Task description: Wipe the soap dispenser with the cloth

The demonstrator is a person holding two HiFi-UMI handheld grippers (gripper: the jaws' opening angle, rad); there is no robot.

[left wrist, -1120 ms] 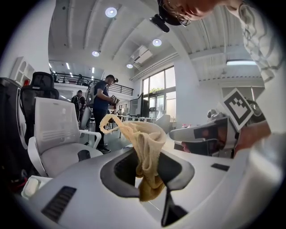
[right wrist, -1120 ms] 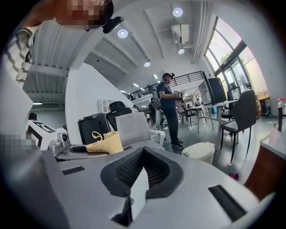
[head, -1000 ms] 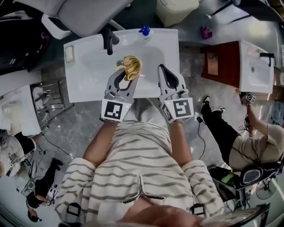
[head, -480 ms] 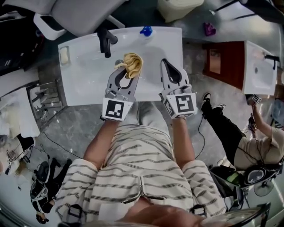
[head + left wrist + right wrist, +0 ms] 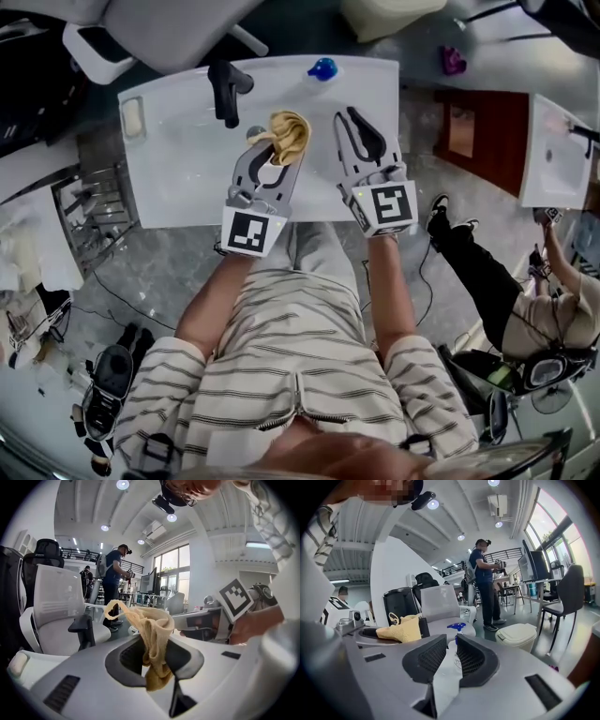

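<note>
The soap dispenser (image 5: 322, 68), clear with a blue pump, stands at the far rim of the white sink (image 5: 178, 178). My left gripper (image 5: 273, 150) is over the basin, shut on a bunched yellow cloth (image 5: 286, 136) that sticks out past its tips. In the left gripper view the cloth (image 5: 152, 634) hangs between the jaws of the left gripper (image 5: 154, 654). My right gripper (image 5: 350, 117) hovers to the cloth's right, short of the dispenser. Its jaws are opening with nothing between them. The right gripper view shows the dispenser (image 5: 457, 629) ahead through the gap of the right gripper (image 5: 450, 652).
A black faucet (image 5: 225, 84) rises at the sink's back left, with a pale bar (image 5: 132, 117) at the left corner. An office chair (image 5: 159, 28) and a white bin (image 5: 389, 14) stand beyond the sink. A second sink (image 5: 558, 150) and a seated person (image 5: 525, 309) are at the right.
Both grippers have moved forward over the basin toward the dispenser, the left still carrying the cloth. The right jaws have parted a little.
</note>
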